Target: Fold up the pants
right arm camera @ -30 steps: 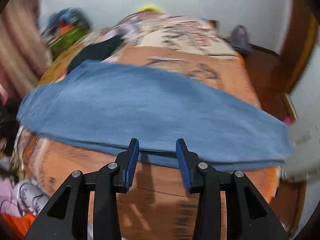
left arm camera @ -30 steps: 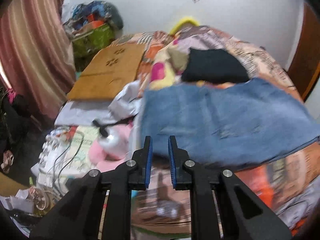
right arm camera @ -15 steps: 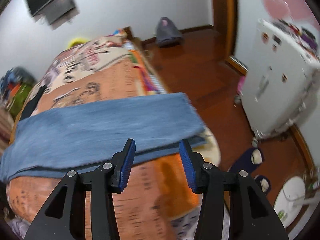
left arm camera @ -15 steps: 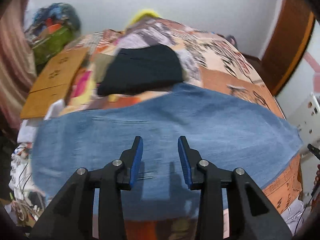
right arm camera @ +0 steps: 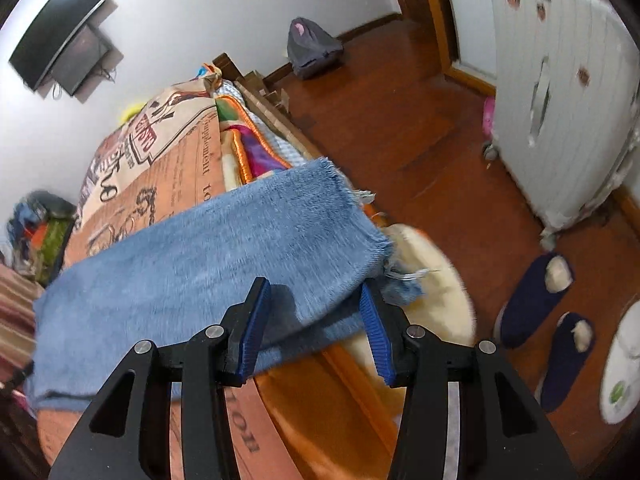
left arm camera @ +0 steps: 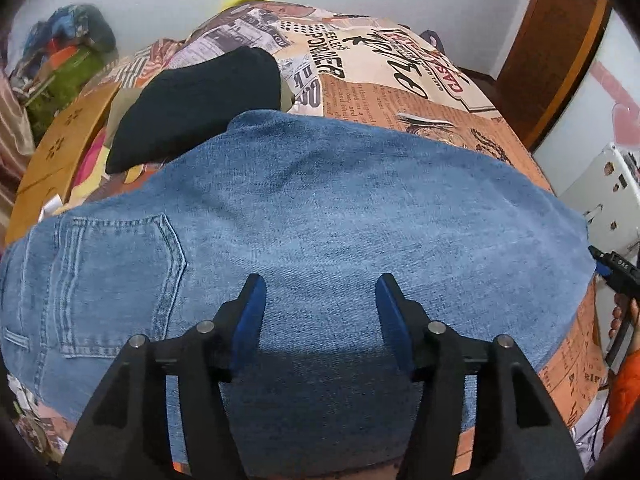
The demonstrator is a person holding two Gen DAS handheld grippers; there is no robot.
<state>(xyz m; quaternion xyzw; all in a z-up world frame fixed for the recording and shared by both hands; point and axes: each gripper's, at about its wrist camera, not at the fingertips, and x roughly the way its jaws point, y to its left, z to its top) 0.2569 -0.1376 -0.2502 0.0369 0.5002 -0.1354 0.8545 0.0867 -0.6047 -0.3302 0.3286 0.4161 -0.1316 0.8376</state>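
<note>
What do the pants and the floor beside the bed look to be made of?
Pants: blue denim, matte; woven twill texture, stitched back pocket, frayed hem threads in the right wrist view. Floor: apparently reddish-brown wood or laminate with a slight sheen; plank lines are hard to tell.

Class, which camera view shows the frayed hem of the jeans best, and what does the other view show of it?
The right wrist view: the frayed hem lies close, threads visible, at the bed's edge. The left wrist view shows mostly the back pocket; that hem end is far right, fraying not discernible.

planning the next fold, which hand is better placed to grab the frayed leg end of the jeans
Right. The right gripper sits open right at the frayed hem of the jeans; the left gripper, jaws opening, is mid-leg.
</note>
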